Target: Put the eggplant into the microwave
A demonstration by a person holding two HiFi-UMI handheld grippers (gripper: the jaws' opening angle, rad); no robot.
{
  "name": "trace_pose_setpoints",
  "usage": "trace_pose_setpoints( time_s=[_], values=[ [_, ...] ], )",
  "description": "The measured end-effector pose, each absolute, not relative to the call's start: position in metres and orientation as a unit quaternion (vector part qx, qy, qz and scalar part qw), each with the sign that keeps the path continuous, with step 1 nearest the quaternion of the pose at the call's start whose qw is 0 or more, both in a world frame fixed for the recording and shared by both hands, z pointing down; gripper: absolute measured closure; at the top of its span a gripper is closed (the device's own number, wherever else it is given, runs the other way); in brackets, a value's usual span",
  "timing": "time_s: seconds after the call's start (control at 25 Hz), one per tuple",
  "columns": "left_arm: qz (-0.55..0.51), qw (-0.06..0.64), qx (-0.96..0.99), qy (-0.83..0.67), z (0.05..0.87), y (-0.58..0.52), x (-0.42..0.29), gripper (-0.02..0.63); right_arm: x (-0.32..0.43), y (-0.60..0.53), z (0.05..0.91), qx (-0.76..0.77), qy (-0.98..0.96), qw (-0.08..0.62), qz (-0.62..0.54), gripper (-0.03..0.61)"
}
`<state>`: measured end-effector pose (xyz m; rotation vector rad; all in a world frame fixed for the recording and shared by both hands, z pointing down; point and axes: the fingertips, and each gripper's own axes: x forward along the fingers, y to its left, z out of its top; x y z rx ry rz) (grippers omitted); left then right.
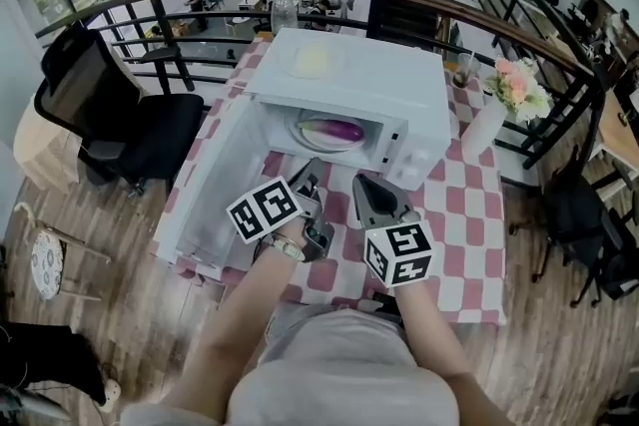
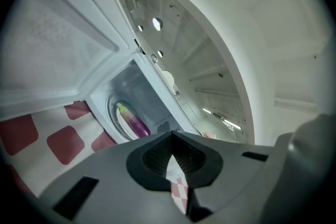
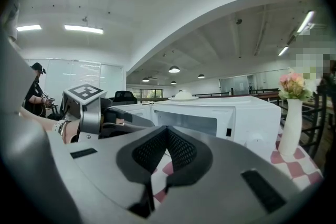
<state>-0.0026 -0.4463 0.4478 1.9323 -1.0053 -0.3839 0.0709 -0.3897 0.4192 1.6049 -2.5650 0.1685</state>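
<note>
1. Head view: The purple, elongated eggplant lies on a pale round plate inside the boxy white microwave. The microwave's white door is swung open to the left over the red-and-white checked tablecloth. Both hand-held tools wait just outside the opening, and the eggplant lies straight ahead of them. Its long axis runs side to side, parallel to the opening. The left gripper, tips pressed together and carrying nothing, sits a little nearer the cavity and the door. The right gripper is just beside it.

2. Left gripper view: The jaws meet at their tips with only checked cloth showing behind them. Up and to the left, the eggplant rests on its plate, green stem end pointing away from the tool. The door fills the left of the view.

3. Right gripper view: These jaws are also closed and empty, facing the microwave's front. A white vase of pink flowers stands at the right. With the eggplant inside, the placing looks done. Any door swing would likely fall to the left tool, which is nearer the door.
</note>
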Motion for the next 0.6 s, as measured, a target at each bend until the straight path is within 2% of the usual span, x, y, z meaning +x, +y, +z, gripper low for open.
trace_pose_setpoints(
  time_s=[0.28, 0.44, 0.6],
  values=[
    [-0.167, 0.345, 0.826, -0.413, 0.423, -0.437, -0.002, 0.611, 0.079, -0.39, 0.424, 0.535, -0.842, 0.048, 0.054, 0.555],
    [-0.147, 0.261, 0.862, -0.409, 0.407, -0.43, 0.002, 0.611, 0.08, -0.391, 0.425, 0.533, -0.843, 0.04, 0.053, 0.555],
    [-0.128, 0.207, 0.88, -0.408, 0.401, -0.425, 0.004, 0.611, 0.081, -0.391, 0.426, 0.532, -0.844, 0.032, 0.054, 0.555]
  ],
)
